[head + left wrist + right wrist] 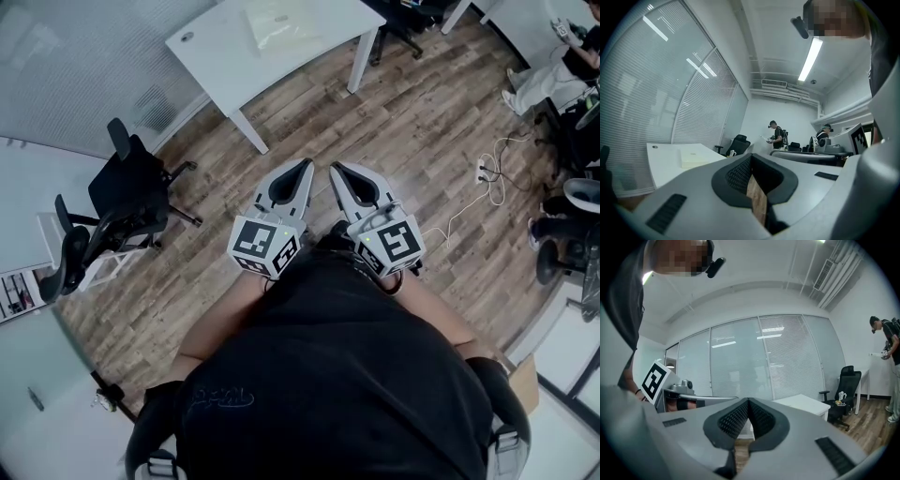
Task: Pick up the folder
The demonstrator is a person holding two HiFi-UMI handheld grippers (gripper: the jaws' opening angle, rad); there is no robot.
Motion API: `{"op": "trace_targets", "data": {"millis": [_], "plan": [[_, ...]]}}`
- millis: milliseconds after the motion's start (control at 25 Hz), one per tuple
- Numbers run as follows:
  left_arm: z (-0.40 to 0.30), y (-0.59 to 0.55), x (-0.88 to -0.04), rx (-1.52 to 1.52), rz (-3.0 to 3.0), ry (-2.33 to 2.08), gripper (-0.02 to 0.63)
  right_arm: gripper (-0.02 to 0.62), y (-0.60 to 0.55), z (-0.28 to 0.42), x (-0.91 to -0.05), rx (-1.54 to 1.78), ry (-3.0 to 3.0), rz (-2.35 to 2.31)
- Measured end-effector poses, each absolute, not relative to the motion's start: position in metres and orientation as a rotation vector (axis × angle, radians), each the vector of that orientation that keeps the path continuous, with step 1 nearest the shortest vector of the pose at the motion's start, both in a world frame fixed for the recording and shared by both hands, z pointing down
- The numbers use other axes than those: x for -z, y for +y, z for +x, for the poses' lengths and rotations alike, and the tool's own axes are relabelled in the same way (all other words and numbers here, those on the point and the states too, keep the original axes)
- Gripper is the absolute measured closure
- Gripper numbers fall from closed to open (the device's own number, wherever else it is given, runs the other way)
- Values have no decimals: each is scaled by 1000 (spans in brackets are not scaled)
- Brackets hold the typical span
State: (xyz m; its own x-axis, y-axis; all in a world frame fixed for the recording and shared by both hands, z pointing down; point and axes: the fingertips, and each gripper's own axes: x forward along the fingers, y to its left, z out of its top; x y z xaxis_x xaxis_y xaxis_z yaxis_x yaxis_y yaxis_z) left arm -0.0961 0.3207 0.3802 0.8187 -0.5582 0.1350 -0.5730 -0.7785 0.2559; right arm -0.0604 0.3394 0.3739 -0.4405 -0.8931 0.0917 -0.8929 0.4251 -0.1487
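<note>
The folder (279,23) lies flat on the white surface (211,52) across the room, well apart from both grippers, so the step in hand appears to be the approach. The left gripper (305,171) and the right gripper (337,172) are held side by side close to the person's body and point roughly level toward that surface. Each has its jaws clenched together on nothing. To do this well, I judge that the picking gripper's jaws should be released before they reach the surface's edge. That gripper should also come in low and level, so one jaw can slip under the thin folder's near edge. The black office chair (131,202) stands off to the left, seemingly outside the straight path.
</note>
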Motion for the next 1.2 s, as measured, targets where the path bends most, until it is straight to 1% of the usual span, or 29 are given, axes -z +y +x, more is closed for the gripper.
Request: {"op": "trace_targets", "data": {"millis": [200,520,960,1200], "plan": [[-48,301,-373,-55,2705,-897,594,574,317,-13,-363,254,2679,-1615],[2,291,-369,-68,2731,-879,594,574,308,25,-359,210,2701,-1592],[25,255,-379,-81,2726,-836,594,574,275,52,-369,259,2669,-1653],[18,214,-384,-89,2721,-833,594,574,235,45,-377,292,2663,-1655]]}}
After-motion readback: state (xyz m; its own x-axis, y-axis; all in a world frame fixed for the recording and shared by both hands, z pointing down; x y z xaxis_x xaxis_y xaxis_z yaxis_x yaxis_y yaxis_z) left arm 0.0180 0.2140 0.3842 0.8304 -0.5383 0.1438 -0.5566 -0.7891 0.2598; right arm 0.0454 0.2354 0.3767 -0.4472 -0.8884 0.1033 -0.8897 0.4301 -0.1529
